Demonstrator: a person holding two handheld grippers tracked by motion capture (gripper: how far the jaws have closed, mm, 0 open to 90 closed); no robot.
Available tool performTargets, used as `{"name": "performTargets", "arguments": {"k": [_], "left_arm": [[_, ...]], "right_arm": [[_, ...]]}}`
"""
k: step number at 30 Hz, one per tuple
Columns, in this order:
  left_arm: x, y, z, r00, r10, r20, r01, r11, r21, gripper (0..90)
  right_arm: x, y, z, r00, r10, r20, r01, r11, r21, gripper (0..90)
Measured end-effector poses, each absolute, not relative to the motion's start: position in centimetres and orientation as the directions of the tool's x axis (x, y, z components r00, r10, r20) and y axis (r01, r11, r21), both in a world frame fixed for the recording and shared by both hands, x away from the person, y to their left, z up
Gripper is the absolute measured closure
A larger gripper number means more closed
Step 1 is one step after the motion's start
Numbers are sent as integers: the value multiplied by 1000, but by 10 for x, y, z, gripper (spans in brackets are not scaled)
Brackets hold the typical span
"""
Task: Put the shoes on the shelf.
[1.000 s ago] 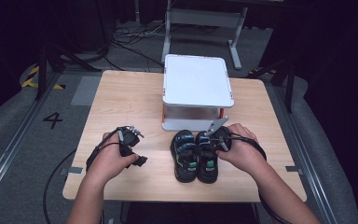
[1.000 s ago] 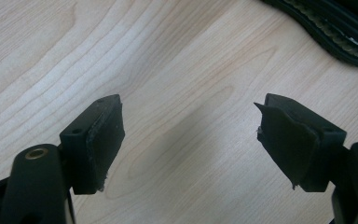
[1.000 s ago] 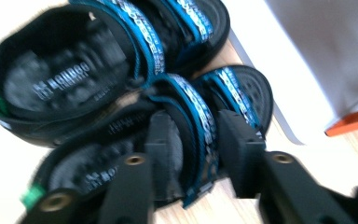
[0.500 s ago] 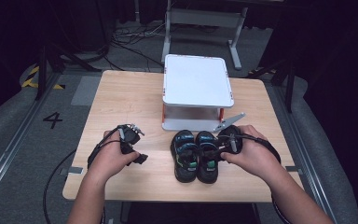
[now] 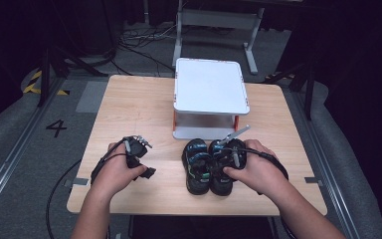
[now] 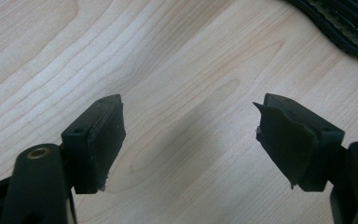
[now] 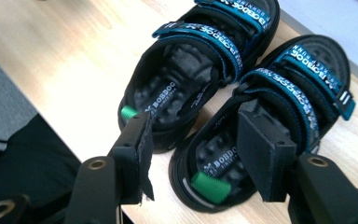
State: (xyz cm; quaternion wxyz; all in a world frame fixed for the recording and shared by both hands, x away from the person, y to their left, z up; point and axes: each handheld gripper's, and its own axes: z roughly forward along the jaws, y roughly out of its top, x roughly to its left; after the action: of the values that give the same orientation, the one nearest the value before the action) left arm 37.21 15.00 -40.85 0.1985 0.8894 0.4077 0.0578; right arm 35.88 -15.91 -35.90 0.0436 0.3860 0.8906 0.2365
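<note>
At the left of the pale, straight-grained wooden surface [image 5: 129, 104], near its front edge, the left gripper [image 5: 140, 158] sits in the person's left hand [image 5: 117, 172], a black cable trailing off behind it. In the left gripper view its two blocky black fingers [image 6: 95, 140] stand wide apart, released, with only bare wood between them; their rubbery pads look worn and ragged at the edges.

Right of centre, close to the front edge, a pair of black chunky-soled sandals with teal woven straps [image 5: 206, 167] lies side by side, touching, toes toward a white flat-topped box-like stand with orange-red corner posts [image 5: 210, 87] just behind them. In the right gripper view the footbeds are nubbed, printed with white lettering, and each heel has a small green fabric loop [image 7: 209, 185].

The right gripper [image 5: 231, 157], held in the right hand [image 5: 256, 172], hovers over the right-hand sandal. Its jaws have just been opening; the flat matte fingers [image 7: 265, 154] stand spread above the sandals, gripping nothing
</note>
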Motion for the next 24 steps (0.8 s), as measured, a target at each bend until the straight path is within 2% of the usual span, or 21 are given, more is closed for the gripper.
{"name": "performTargets", "arguments": {"k": [7, 9, 14, 18, 24], "left_arm": [[365, 160, -407, 646, 762, -55, 713, -575, 401, 234], [363, 163, -406, 639, 767, -55, 715, -566, 410, 234], [361, 166, -403, 631, 774, -52, 718, -557, 417, 234], [362, 164, -404, 639, 767, -56, 714, -565, 414, 234], [363, 165, -405, 642, 765, -54, 712, -569, 412, 234]], "right_arm": [[364, -146, -371, -632, 769, 96, 723, 539, 432, 453], [364, -143, -375, -571, 815, 96, 763, 483, 430, 455], [365, -140, -387, -534, 842, 77, 787, 462, 408, 425], [371, -136, -398, -505, 855, 114, 818, 433, 379, 412], [372, -134, -403, -520, 848, 102, 820, 463, 335, 551]]}}
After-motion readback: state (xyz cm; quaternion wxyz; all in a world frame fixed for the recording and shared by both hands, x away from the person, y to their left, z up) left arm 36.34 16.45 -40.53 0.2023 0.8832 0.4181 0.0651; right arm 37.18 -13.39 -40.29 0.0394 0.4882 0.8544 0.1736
